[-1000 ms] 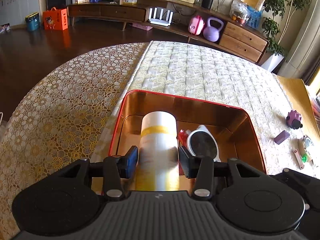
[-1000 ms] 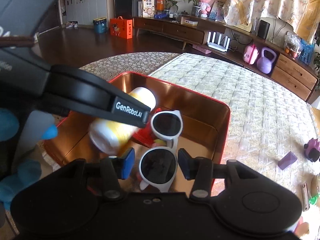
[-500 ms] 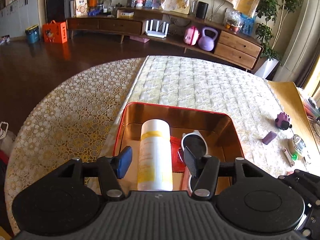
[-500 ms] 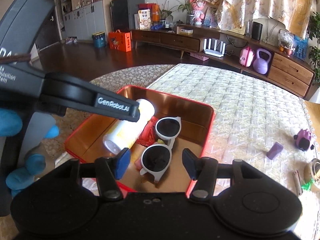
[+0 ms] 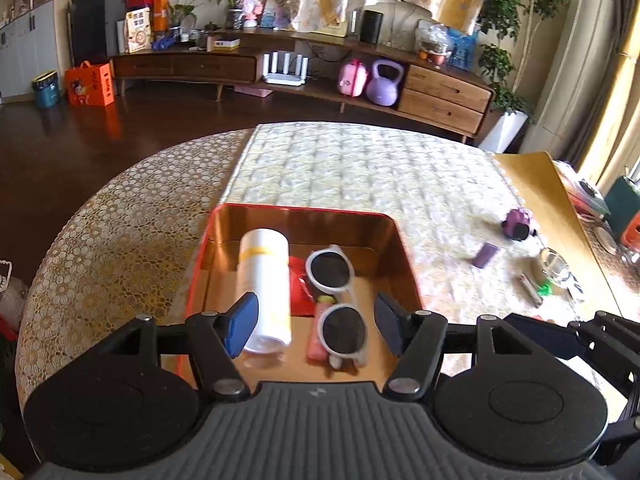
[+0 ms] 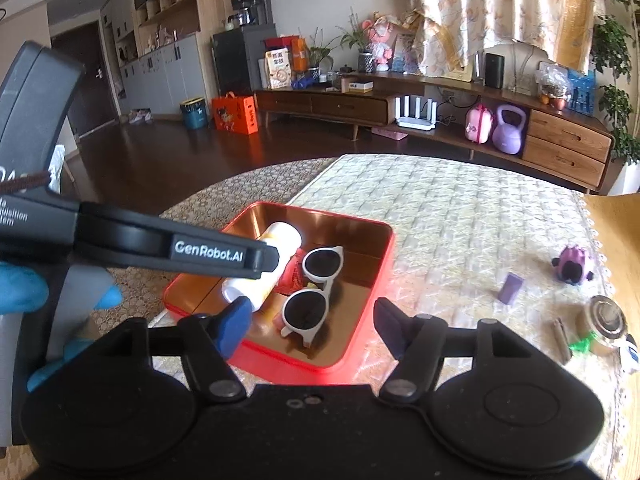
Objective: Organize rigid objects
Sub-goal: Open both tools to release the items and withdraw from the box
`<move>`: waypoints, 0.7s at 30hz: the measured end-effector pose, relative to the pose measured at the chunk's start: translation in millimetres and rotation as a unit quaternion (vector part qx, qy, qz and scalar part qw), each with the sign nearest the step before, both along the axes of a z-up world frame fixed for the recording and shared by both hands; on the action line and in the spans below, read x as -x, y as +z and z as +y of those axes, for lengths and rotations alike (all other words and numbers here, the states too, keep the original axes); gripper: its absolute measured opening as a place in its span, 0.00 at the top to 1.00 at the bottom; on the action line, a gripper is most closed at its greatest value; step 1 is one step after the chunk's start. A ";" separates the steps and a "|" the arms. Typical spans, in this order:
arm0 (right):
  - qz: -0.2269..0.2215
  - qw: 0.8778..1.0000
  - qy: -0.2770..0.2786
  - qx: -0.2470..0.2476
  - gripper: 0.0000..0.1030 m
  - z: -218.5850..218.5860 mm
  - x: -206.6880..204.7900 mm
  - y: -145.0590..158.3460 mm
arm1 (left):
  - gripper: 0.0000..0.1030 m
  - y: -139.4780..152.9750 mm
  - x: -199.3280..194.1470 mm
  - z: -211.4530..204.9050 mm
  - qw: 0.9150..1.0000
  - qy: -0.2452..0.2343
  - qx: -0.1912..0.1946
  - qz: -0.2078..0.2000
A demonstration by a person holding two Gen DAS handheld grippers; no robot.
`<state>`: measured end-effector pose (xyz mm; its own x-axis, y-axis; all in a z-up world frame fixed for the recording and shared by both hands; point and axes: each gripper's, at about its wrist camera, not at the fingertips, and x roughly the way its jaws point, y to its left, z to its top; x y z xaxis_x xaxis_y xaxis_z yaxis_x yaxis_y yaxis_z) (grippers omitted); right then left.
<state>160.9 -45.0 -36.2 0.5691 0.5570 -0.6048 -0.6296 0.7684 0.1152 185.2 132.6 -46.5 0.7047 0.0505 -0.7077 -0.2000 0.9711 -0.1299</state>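
A red tin with a copper inside [image 5: 304, 216] [image 6: 360, 320] sits on the table. In it lie a white and yellow bottle [image 5: 264, 280] [image 6: 276, 248], white sunglasses [image 5: 336, 296] [image 6: 316, 284] and a red packet [image 5: 298, 292]. My left gripper [image 5: 314, 324] hovers above the tin's near end, its jaws opening, and nothing is pressed between the pads. My right gripper [image 6: 310, 320] also hangs above the tin, its jaws opening and empty. The left gripper's black arm crosses the right wrist view, held by a blue-gloved hand [image 6: 24, 292].
To the right on the quilted cloth lie a purple block [image 5: 486, 255] [image 6: 511, 289], a purple toy [image 5: 518, 224] [image 6: 574, 264], a round metal lid [image 6: 606, 318] and small bits. A lace cloth covers the table's left side [image 5: 100, 248]. A wooden sideboard stands beyond the dark floor.
Both grippers opened wider and drew back and up from the tin. The bottle, earlier between the left pads, now lies loose in the tin; the sunglasses lie free of the right pads.
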 end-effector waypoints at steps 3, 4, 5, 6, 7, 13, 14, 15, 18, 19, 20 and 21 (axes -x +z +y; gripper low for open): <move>-0.001 1.000 -0.006 -0.007 0.30 -11.7 4.1 3.1 | 0.38 3.1 6.3 -11.1 1.000 -0.010 0.004 -0.002; -0.002 1.000 -0.009 -0.009 0.29 -15.9 5.7 4.2 | 0.38 4.1 8.0 -14.7 1.000 -0.014 0.006 -0.003; -0.001 1.000 -0.012 -0.012 0.28 -19.4 6.6 4.9 | 0.38 5.0 9.3 -17.8 1.000 -0.018 0.007 -0.004; -0.001 1.000 -0.015 -0.015 0.27 -24.2 8.2 5.5 | 0.37 5.9 10.6 -21.4 1.000 -0.021 0.007 -0.005; -0.002 1.000 -0.017 -0.017 0.26 -28.7 9.4 6.3 | 0.36 7.0 12.3 -25.2 1.000 -0.024 0.007 -0.006; -0.004 0.999 -0.042 -0.026 0.20 -59.8 15.8 8.9 | 0.35 9.8 18.8 -47.1 0.999 -0.045 0.014 -0.007; -0.003 0.998 -0.047 -0.030 0.18 -65.0 16.7 9.0 | 0.35 10.1 19.6 -50.9 0.999 -0.048 0.014 -0.007; -0.002 0.998 -0.052 -0.034 0.16 -71.3 17.6 8.7 | 0.32 10.5 20.1 -54.7 0.999 -0.052 0.014 -0.007; -0.002 0.997 -0.062 -0.042 0.13 -86.3 20.7 7.6 | 0.28 12.6 21.8 -67.2 0.998 -0.055 0.009 -0.011; -0.004 0.997 -0.067 -0.043 0.11 -90.9 21.3 7.4 | 0.27 13.7 22.2 -70.8 0.998 -0.055 0.007 -0.012; -0.006 0.996 -0.073 -0.045 0.09 -96.2 21.9 7.1 | 0.26 14.2 22.5 -73.7 0.998 -0.056 0.008 -0.013; -0.007 0.996 -0.078 -0.048 0.08 -101.7 21.8 7.4 | 0.24 14.7 22.7 -76.4 0.998 -0.058 0.011 -0.014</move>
